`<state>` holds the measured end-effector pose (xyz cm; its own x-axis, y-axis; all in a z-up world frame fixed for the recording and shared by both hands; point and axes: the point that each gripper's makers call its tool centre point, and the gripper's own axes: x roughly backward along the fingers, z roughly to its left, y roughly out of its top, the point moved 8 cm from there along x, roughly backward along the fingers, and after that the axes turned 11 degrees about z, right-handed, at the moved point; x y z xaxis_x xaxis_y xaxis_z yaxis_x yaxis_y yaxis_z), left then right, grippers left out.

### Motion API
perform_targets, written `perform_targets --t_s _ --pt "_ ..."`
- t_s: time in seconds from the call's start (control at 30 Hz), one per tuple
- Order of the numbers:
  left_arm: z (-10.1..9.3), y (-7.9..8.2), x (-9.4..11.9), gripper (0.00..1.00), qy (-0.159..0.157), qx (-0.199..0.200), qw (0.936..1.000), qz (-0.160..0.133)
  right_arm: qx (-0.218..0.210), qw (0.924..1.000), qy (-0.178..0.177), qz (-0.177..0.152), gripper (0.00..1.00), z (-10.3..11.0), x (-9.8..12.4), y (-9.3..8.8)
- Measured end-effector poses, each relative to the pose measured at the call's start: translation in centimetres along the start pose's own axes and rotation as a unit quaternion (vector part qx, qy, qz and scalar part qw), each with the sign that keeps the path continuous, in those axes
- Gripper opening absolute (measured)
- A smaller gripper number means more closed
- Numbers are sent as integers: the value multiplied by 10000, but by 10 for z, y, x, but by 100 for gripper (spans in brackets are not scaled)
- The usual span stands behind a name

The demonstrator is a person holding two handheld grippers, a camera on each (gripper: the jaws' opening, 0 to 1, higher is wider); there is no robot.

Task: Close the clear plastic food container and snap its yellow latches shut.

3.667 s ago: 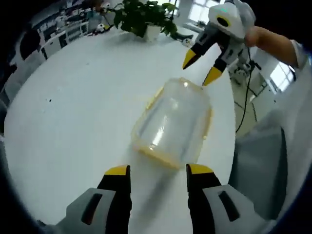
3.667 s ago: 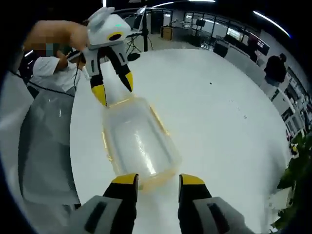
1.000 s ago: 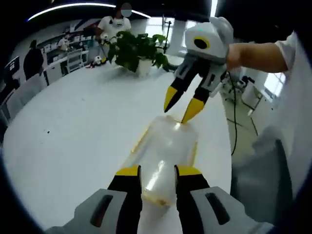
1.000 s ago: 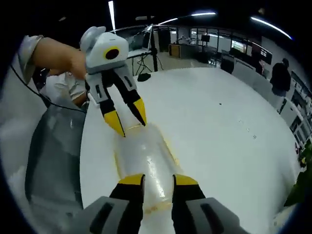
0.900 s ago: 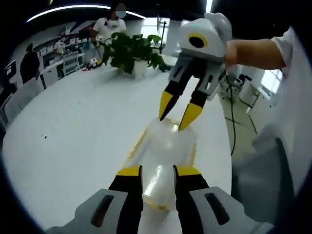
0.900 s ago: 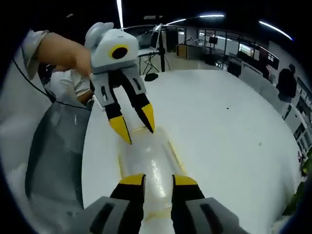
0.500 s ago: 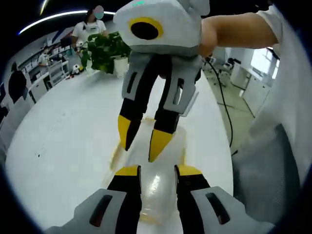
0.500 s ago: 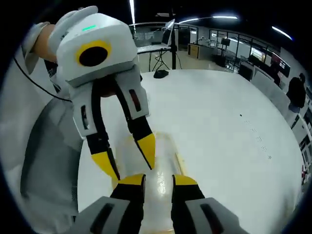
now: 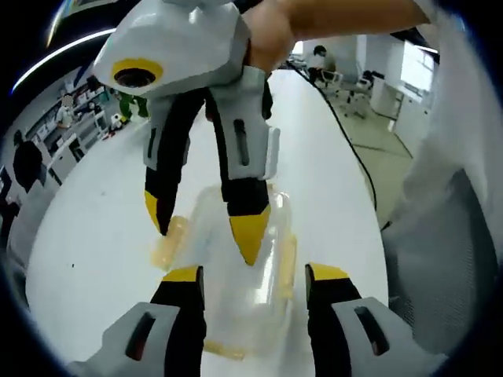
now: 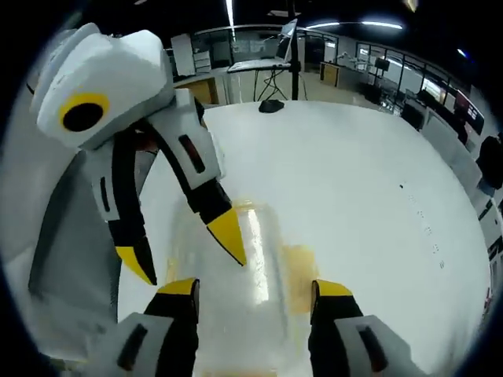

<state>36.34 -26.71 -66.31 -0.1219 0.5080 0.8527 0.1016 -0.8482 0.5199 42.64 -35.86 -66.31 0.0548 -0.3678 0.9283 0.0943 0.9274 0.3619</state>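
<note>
Left gripper (image 9: 254,276): I've got it hovering low over the table, jaws spread wide, nothing between them but air above the box.
Right gripper (image 10: 253,287): same story here, jaws parted and holding nothing; in the left gripper view it drops in from 12 o'clock (image 9: 206,228), tips pointing down, a hand (image 9: 271,31) wrapped round its body.
Clear plastic food container (image 9: 240,267): lying on the white table (image 9: 94,236), lid on, reaching from my left jaws up toward 12 o'clock, right under both sets of tips.
Yellow latches: one (image 9: 169,239) splays out at 9 o'clock in the left gripper view; another (image 10: 297,275) shows at 3 o'clock in the right gripper view, just inside my right-hand jaw.
Contact: I can't tell whether any tip touches the lid.
</note>
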Motion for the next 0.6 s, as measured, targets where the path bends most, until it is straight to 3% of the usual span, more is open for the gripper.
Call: perform_targets --t_s 0.07,0.13,0.27,0.33,0.43,0.6 --pt "-3 -1 -3 50 119 -217 9996 115 -198 9989 416 48 51 2 -2 2" --pt "-6 0 -6 52 206 -326 9992 103 197 9988 400 214 51 -2 -1 4" --pt "-7 -1 -8 50 478 -559 9972 155 291 9965 583 528 52 -5 -3 9" --pt "-6 -1 -8 47 626 -784 9946 265 222 9954 646 675 52 -5 -5 11" --pt "-5 -1 -9 47 624 -635 9958 216 199 9945 690 759 52 -4 -6 11" --pt "-8 1 -13 49 754 -748 9938 318 140 9945 709 758 52 -2 -8 10"
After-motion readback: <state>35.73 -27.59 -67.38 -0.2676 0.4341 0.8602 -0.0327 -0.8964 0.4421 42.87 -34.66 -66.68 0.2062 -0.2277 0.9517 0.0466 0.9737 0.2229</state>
